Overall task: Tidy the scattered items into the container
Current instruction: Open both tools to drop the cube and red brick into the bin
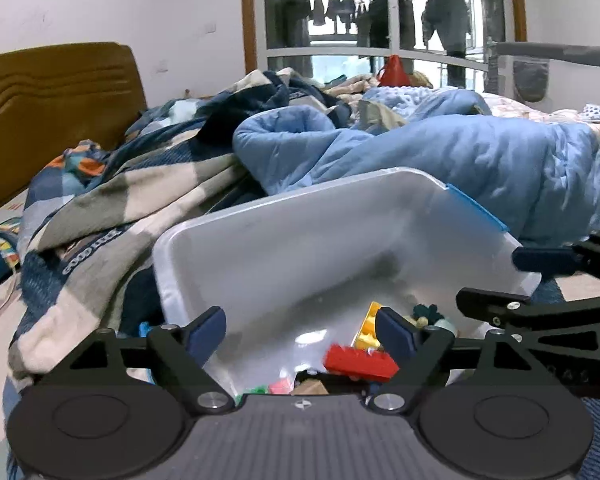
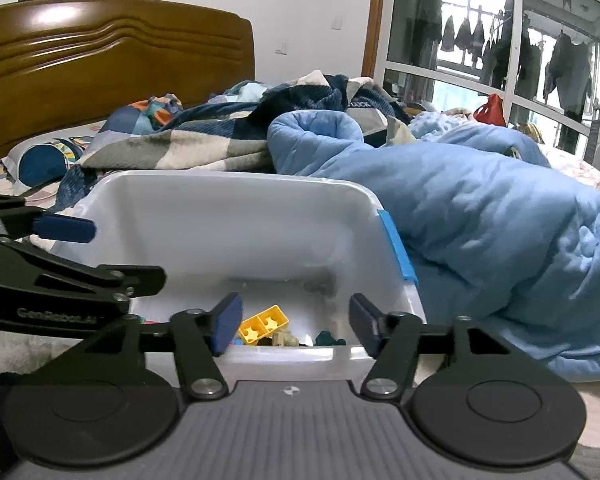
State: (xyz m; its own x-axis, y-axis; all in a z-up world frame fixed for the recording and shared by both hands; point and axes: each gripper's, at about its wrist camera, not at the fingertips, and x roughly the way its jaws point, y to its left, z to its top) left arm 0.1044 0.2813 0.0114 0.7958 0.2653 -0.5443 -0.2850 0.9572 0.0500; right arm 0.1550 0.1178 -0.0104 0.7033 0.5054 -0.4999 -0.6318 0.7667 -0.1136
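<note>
A white plastic container (image 1: 284,240) with a blue clip sits on the bed; it also shows in the right wrist view (image 2: 220,216). Inside lie a red brick (image 1: 360,362), a yellow brick (image 1: 367,330), pink and green bits and a dark toy. The yellow brick (image 2: 264,323) shows between the right fingers too. My left gripper (image 1: 302,332) is open over the container's near edge, with the red brick blurred just below its right finger. My right gripper (image 2: 296,326) is open and empty over the container's near rim. Each gripper shows at the side of the other's view.
A light blue quilt (image 2: 480,216) is heaped right of the container. A plaid blanket (image 1: 112,208) is piled on the left. A wooden headboard (image 2: 100,64) stands behind, and a glass door with hanging clothes (image 1: 380,12) is at the back.
</note>
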